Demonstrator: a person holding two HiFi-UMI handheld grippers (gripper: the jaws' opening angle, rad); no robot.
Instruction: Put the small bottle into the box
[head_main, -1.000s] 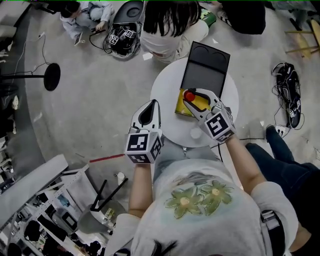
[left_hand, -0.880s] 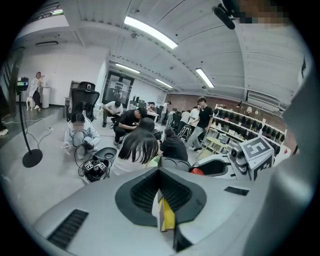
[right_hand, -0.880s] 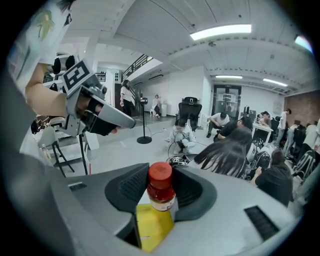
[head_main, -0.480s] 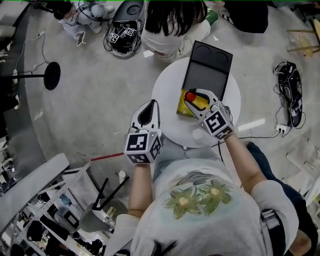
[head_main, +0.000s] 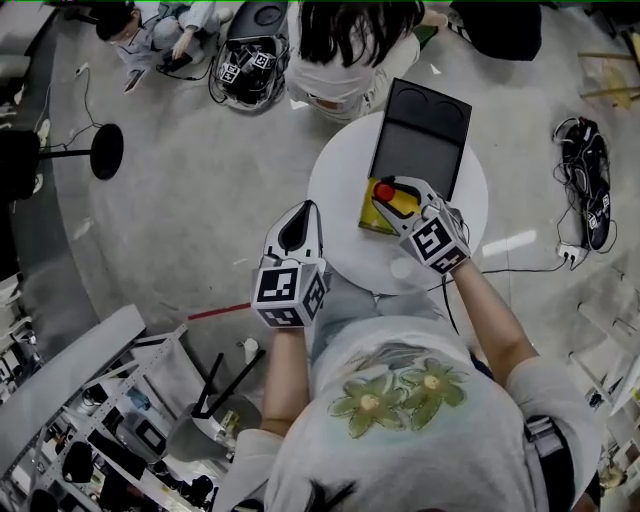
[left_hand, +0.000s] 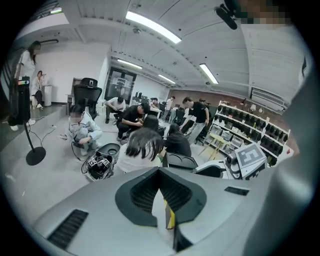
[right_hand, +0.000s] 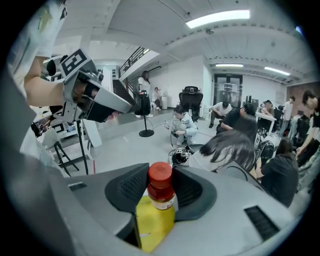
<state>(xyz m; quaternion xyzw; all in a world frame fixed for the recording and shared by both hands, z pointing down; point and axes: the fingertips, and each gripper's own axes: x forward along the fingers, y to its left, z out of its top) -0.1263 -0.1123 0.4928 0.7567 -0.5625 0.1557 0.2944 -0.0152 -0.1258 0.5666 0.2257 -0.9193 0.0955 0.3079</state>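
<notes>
Right gripper: the right gripper (head_main: 390, 197) is clamped on the small bottle (right_hand: 159, 197), one pad on each side just under the red cap.
Bottle: upright, with a yellow body. It is over the white round table (head_main: 340, 215), at the near left corner of the black box (head_main: 420, 140), not inside it.
Left gripper: the left gripper (left_hand: 159, 172) has its jaws drawn together with nothing between them. It is held off the table's left edge, well apart from the bottle.
Hidden: the bottle's base is covered by the right gripper in both views, so I cannot tell whether it rests on something or is lifted.
Hard to make out: a flat yellow patch (head_main: 367, 217) lies under the bottle beside the box. The gripper covers most of it and I cannot tell what it is.
Cut off: the seated person (head_main: 335, 45) across the table is cropped at the top edge. That person's body hides the table's far rim.
Box: open and dark inside, with two round hollows at its far end.
Changed: the bottle, the right gripper and the box sit almost as they did a second ago, and the grip is the same. The left gripper has not moved. The dark-trousered leg that stood at the right edge is gone.
</notes>
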